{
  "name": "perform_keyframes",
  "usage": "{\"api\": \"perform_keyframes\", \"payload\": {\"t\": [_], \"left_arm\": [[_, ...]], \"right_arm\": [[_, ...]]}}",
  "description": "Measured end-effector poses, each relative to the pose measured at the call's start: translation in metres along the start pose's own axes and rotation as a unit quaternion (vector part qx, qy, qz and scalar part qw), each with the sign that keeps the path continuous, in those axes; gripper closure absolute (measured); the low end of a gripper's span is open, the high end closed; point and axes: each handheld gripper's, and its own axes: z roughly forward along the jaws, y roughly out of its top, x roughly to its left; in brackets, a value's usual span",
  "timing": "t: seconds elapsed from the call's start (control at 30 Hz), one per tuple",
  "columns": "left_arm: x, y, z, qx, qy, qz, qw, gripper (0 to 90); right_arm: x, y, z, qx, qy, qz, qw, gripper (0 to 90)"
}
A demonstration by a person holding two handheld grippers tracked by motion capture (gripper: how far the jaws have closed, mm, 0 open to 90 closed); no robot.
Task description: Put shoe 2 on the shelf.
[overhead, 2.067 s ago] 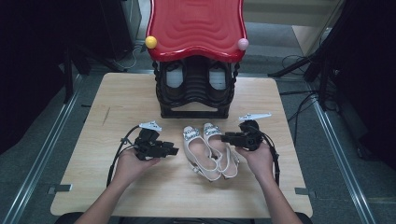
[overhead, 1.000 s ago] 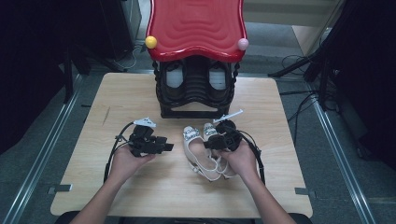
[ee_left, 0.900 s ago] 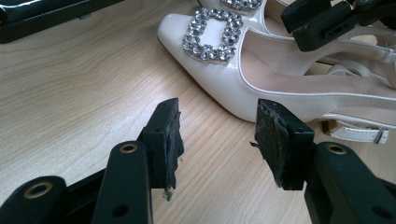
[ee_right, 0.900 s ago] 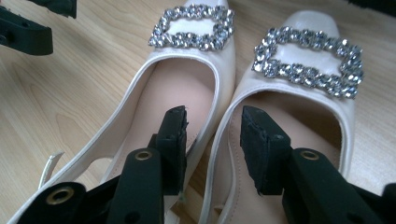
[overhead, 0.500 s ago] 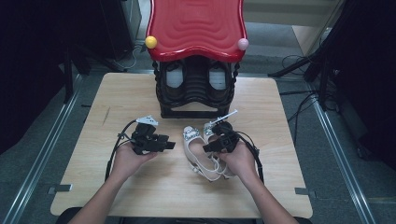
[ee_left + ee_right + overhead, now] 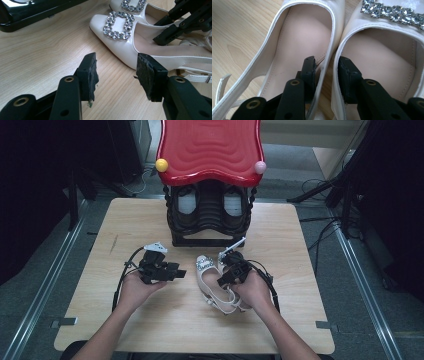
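Spanning most of the high view, the wooden desk [image 6: 150, 330] carries everything else. At its far edge stands a black shoe rack [image 6: 209, 222] under a wavy red top [image 6: 210, 150], with a yellow ball [image 6: 161, 165] and a pink ball [image 6: 260, 167] at the top's front corners; dark shoes sit on its shelves.

In front of the rack, right of the desk's middle, lies a pair of white slingback shoes [image 6: 212, 282], side by side and touching, toes toward the rack, each with a square rhinestone buckle [image 6: 117, 25] on the toe.

The right gripper [image 6: 227, 272] reaches down into the pair. In the right gripper view one black jaw is inside each shoe, so the two adjoining inner side walls [image 6: 332, 62] run up between the jaws. Its jaws have just been closing, and a narrow gap remains; whether the pads press on the walls yet cannot be told.

The left gripper [image 6: 177, 272] is held just above the desk to the left of the shoes, near them but not touching. Its jaws stand apart with only bare wood between them, pointing toward the nearer shoe's toe [image 6: 100, 22].
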Motion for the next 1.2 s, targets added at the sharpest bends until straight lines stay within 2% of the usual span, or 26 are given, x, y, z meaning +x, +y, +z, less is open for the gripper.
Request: {"api": "perform_keyframes", "payload": {"t": [0.1,0.27,0.4,0.5,0.63,0.73,0.83,0.97,1.1,1.2], "left_arm": [[0.002,0.000,-0.001,0.000,0.000,-0.001,1.0000,51.1],[0.003,0.000,-0.002,-0.003,0.005,-0.001,1.0000,51.5],[0.004,-0.001,-0.001,0.002,0.007,0.001,1.0000,51.3],[0.005,-0.001,-0.002,-0.002,0.007,-0.002,1.0000,50.1],[0.008,-0.002,-0.006,-0.008,0.018,-0.003,0.9998,48.5],[0.012,-0.004,-0.011,-0.011,0.021,-0.009,0.9997,47.6],[0.016,-0.006,-0.016,-0.018,0.025,-0.017,0.9994,47.4],[0.022,-0.010,-0.024,-0.026,0.032,-0.028,0.9987,47.3],[0.029,-0.016,-0.030,-0.031,0.039,-0.038,0.9980,45.7],[0.034,-0.021,-0.033,-0.029,0.052,-0.045,0.9972,44.9]], "right_arm": [[0.001,0.001,-0.001,-0.001,-0.005,-0.005,1.0000,77.3],[-0.004,0.002,-0.002,0.003,0.008,0.014,0.9999,83.2],[-0.006,0.002,-0.004,0.008,0.013,0.012,0.9998,84.7],[-0.009,0.001,-0.009,0.011,0.020,0.011,0.9997,85.3],[-0.007,-0.002,-0.015,0.011,0.011,-0.016,0.9998,85.6],[-0.010,-0.003,-0.018,0.013,0.030,-0.017,0.9993,85.6],[-0.010,-0.002,-0.022,0.010,0.038,-0.033,0.9987,85.6],[-0.008,0.005,-0.029,0.008,0.049,-0.060,0.9970,85.5],[-0.004,0.015,-0.040,0.009,0.043,-0.097,0.9943,85.4],[-0.004,0.024,-0.047,-0.002,0.038,-0.119,0.9922,85.5]]}}
